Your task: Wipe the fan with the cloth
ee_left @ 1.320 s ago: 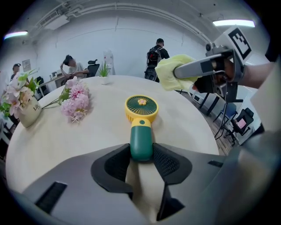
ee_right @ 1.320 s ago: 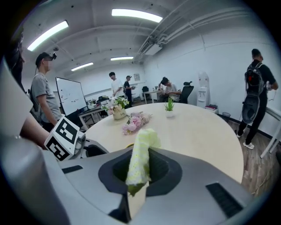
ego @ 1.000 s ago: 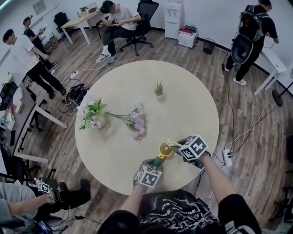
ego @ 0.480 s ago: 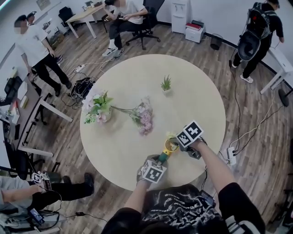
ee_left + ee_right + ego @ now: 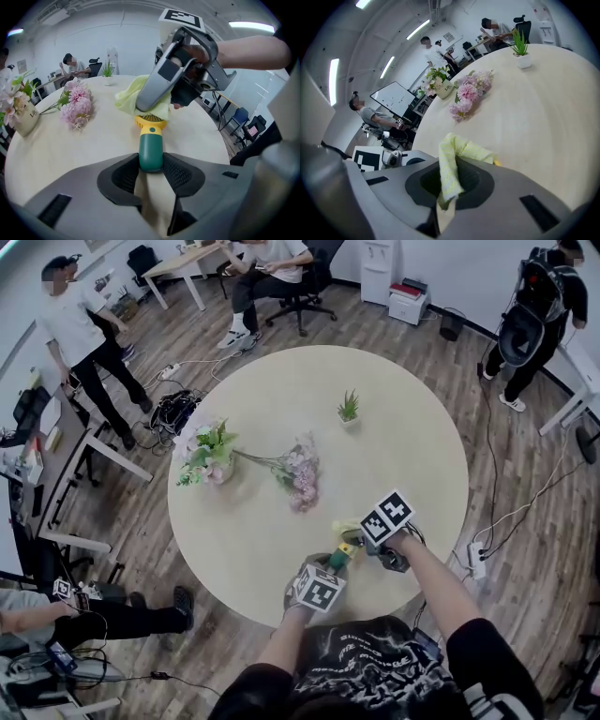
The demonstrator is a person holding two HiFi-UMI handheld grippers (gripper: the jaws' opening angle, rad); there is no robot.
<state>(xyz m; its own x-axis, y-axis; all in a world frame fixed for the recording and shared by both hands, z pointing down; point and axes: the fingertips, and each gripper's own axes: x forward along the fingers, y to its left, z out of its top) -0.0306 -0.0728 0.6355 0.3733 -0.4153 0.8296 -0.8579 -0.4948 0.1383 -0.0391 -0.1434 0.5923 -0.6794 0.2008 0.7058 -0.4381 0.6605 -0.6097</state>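
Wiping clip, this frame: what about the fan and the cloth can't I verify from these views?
1. Left gripper view: the cloth and the right gripper cover the front of the fan, so blades and dirt are unseen.
2. Right gripper view: the gripper's own body hides the fan except for a yellow sliver.
3. Head view: the fan and cloth are too small, and partly under the right gripper.
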